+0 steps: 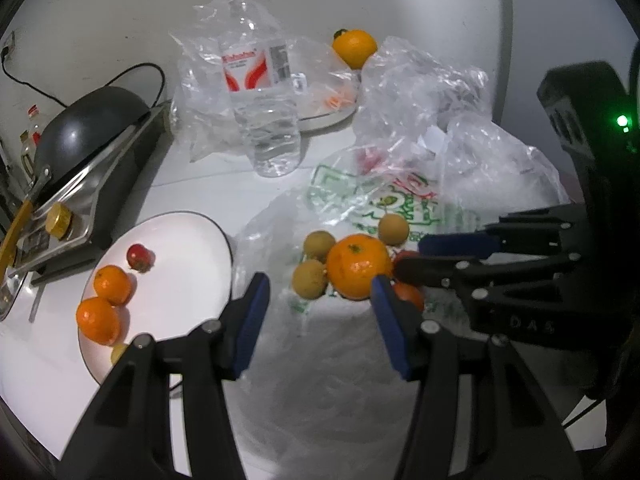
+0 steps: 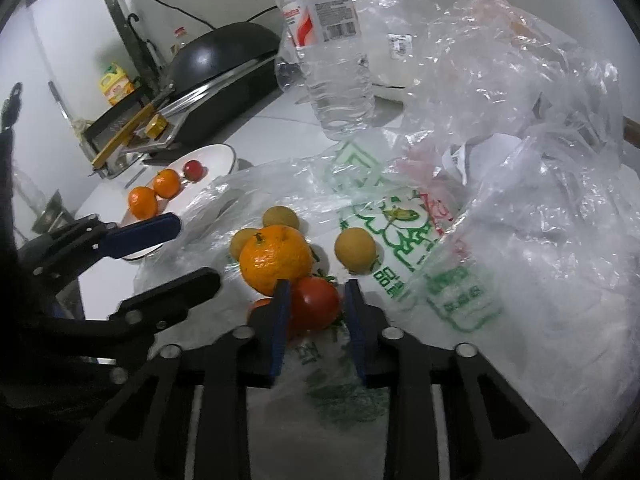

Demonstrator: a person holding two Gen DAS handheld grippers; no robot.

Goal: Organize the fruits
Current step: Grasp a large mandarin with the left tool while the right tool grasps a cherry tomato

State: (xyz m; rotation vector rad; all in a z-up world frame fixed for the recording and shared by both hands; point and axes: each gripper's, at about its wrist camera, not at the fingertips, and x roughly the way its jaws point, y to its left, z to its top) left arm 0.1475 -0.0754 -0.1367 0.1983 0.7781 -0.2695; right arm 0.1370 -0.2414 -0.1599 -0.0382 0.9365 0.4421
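On a printed plastic bag lie a large orange, three small brown round fruits and a red tomato. My right gripper is shut on the tomato, one blue pad on each side of it. In the left wrist view the right gripper reaches in from the right, just behind the orange. My left gripper stands open in front of the orange with nothing between its fingers. To its left, a white plate holds two oranges and a small tomato.
A water bottle stands behind the fruit among crumpled clear bags. An orange sits at the far back. A black wok on a stove is at the left. Another reddish fruit lies by the right gripper's left finger.
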